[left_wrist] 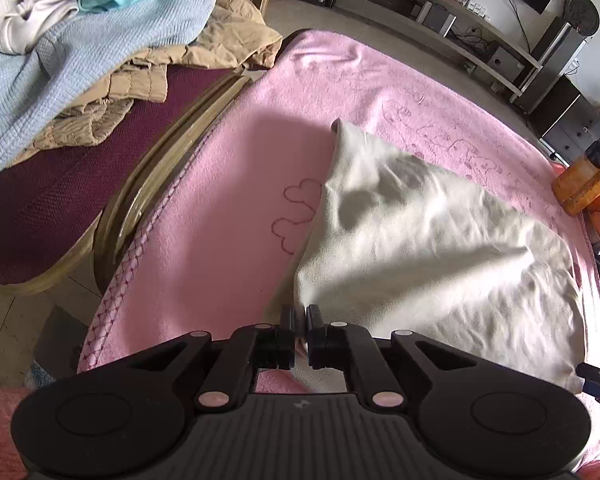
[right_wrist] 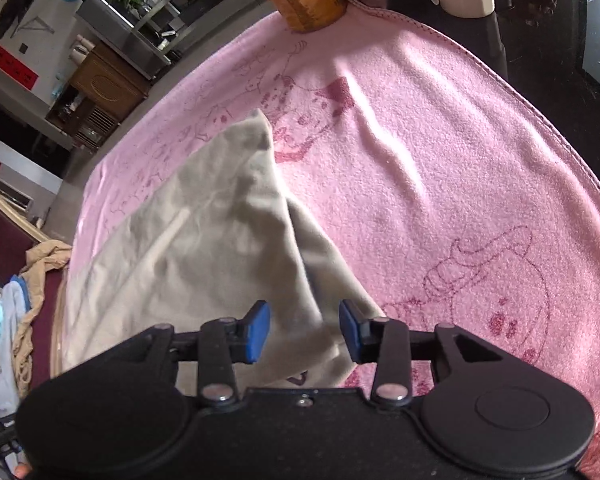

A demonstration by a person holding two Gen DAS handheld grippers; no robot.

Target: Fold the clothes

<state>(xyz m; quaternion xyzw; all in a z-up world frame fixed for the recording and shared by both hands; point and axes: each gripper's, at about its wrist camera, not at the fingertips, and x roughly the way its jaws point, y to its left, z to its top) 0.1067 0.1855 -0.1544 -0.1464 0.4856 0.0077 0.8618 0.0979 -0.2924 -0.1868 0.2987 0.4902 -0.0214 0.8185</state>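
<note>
The cream cloth (left_wrist: 428,248) lies rumpled on the pink blanket (left_wrist: 228,184) covering the desk, one corner pointing away. The left claw (left_wrist: 300,320) is pressed together at the cloth's near edge; whether it pinches fabric is unclear. The right claw (right_wrist: 305,332) stands spread, cloth lying between its blue pads (right_wrist: 258,330) unpressed. More clothes (left_wrist: 80,48) are heaped on a maroon chair (left_wrist: 48,208) beside the desk.

one cream garment (left_wrist: 420,240), one pink blanket (left_wrist: 228,184); two grippers (left_wrist: 300,316)
</note>
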